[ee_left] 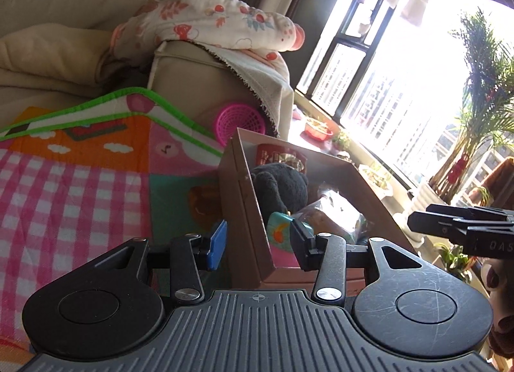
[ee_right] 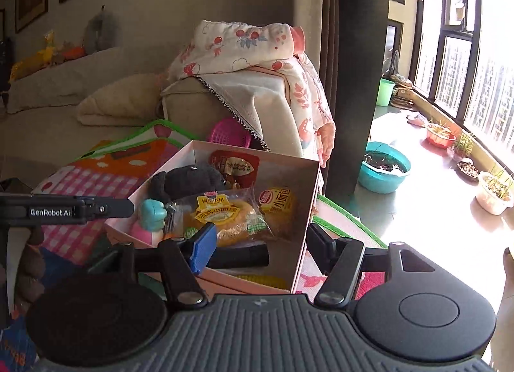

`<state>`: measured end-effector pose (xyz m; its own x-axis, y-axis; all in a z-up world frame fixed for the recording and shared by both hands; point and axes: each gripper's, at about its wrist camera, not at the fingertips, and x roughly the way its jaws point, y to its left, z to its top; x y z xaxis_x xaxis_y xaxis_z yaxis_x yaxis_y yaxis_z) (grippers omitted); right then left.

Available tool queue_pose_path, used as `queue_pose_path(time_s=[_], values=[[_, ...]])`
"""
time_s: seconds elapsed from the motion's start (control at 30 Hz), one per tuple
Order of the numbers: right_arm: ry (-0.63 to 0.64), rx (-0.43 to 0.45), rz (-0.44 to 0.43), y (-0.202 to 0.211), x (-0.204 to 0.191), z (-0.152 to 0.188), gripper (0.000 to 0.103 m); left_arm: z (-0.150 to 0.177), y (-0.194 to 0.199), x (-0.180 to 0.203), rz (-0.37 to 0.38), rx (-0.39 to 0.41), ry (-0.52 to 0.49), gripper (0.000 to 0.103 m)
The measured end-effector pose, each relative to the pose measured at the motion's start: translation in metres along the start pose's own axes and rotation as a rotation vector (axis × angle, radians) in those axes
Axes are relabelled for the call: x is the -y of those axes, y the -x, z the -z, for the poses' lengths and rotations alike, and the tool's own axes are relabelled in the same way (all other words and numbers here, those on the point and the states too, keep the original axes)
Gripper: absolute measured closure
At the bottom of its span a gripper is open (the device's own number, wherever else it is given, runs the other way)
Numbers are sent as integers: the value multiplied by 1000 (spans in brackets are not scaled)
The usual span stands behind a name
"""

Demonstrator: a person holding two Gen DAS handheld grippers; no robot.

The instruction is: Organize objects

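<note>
Pink box w/ snacks & a dark plush sits on the colourful play mat, its far corner nr the beige sofa arm. Sunny window & potted plants to the right. Left gripper jaws apart, straddling the box's near wall; right gripper jaws apart, straddling the box's right wall

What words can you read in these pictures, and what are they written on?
"GenRobot.AI": white letters on the side of the left hand-held gripper.
"OAS": cut-off letters on the side of the right hand-held gripper.
"小面包": on the small yellow bread packet in the box.
Bread bag: yellow label with Chinese print, too blurred to read.
Red packet: writing too blurred to read.
</note>
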<state>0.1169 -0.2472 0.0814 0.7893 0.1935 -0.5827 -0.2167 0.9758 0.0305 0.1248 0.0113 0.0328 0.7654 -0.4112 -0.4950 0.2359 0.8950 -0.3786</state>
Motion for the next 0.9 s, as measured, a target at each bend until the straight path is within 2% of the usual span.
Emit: queue_pose_path(time_s=[0.03, 0.07, 0.13, 0.27, 0.33, 0.4, 0.57, 0.63, 0.67, 0.73, 0.83, 0.9], values=[[-15, -11, -17, -9, -3, -13, 39, 2, 0, -7, -1, 12, 18, 56], [-21, -25, -35, -20, -7, -26, 39, 4, 0, -15, 15, 20, 35, 51], [-15, -57, -37, -47, -19, -53, 37, 8, 1, -27, 72, 27, 74, 50], [-66, -167, -26, -121, -36, -107, 7, 8, 13, -35, 114, 73, 72, 53], [-82, -226, 2, -161, -44, -125, 5, 7, 24, -42, 111, 117, 80, 54], [-91, -285, 69, -210, -53, -138, 4, 7, 32, -53, 110, 155, 119, 54], [-113, -423, 198, -301, -70, -139, 2, 7, 37, -85, 114, 195, 257, 54], [-104, -440, 226, -317, -78, -137, 4, 7, 36, -93, 118, 184, 289, 54], [-82, -447, 243, -321, -83, -137, 16, 7, 36, -95, 120, 183, 301, 54], [-51, -438, 271, -320, -89, -139, 19, 7, 39, -100, 123, 193, 324, 54], [12, -353, 293, -293, -101, -143, 20, 7, 45, -103, 119, 220, 345, 54], [37, -279, 256, -260, -110, -148, 20, 7, 48, -104, 108, 237, 344, 54]])
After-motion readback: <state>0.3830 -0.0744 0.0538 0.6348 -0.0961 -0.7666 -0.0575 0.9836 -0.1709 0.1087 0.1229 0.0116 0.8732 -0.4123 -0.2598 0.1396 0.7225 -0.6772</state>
